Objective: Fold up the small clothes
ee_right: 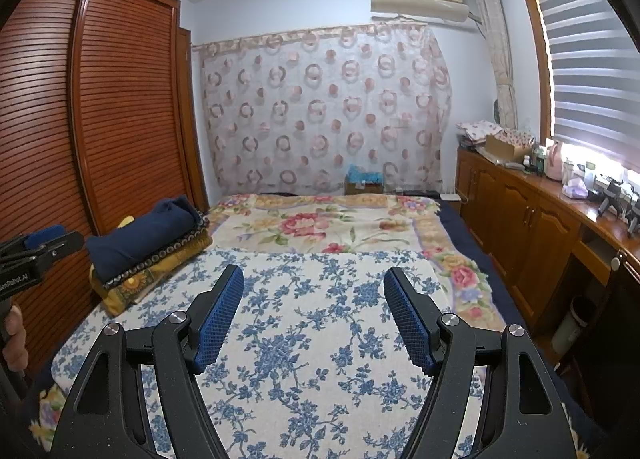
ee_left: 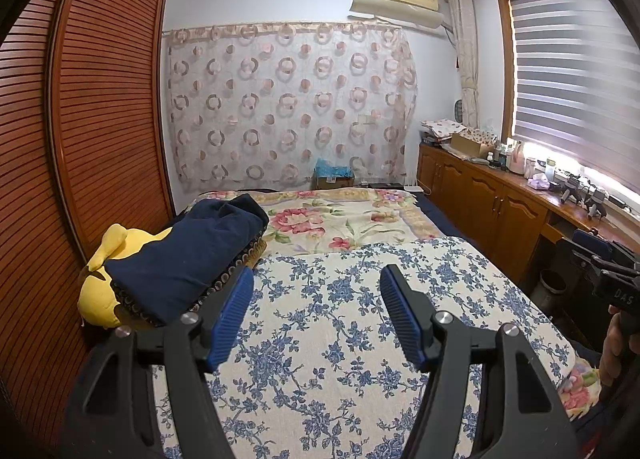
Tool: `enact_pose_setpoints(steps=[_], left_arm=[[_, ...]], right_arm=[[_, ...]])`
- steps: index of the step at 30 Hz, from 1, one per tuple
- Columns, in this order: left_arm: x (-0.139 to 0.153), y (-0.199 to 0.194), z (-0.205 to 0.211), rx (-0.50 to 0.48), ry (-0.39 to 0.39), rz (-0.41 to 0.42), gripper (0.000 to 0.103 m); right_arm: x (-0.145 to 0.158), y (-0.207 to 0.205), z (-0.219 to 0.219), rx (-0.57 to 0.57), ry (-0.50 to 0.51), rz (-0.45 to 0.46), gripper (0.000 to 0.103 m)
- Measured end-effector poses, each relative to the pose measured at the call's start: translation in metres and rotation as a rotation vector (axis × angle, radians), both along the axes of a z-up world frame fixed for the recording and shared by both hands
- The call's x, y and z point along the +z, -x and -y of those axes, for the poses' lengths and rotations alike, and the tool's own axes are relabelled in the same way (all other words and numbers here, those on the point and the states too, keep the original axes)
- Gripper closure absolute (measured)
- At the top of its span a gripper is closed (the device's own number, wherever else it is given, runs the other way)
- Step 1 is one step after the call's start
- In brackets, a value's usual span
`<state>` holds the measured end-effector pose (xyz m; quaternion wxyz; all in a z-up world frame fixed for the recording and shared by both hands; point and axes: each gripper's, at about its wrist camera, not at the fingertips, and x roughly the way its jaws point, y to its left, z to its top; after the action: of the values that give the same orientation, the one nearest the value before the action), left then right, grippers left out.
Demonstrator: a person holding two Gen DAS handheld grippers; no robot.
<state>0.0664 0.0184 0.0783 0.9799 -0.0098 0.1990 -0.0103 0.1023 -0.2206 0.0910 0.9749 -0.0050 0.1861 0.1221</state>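
A pile of folded clothes lies at the bed's left side, topped by a dark navy garment that also shows in the right wrist view; patterned pieces lie under it. My left gripper is open and empty above the blue-flowered cloth, just right of the pile. My right gripper is open and empty above the same cloth. Each gripper shows at the edge of the other's view.
A yellow plush toy lies under the pile by the slatted wardrobe. A pink-flowered blanket covers the far bed. A wooden cabinet with clutter runs along the right under the window.
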Motion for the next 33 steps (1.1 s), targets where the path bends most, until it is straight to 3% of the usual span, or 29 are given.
enact_pose_setpoints(steps=[33], left_arm=[[-0.0016, 0.0029, 0.0065, -0.009, -0.006, 0.006, 0.037]], right_arm=[[0.0001, 0.0007, -0.0002, 0.001, 0.001, 0.000, 0.028]])
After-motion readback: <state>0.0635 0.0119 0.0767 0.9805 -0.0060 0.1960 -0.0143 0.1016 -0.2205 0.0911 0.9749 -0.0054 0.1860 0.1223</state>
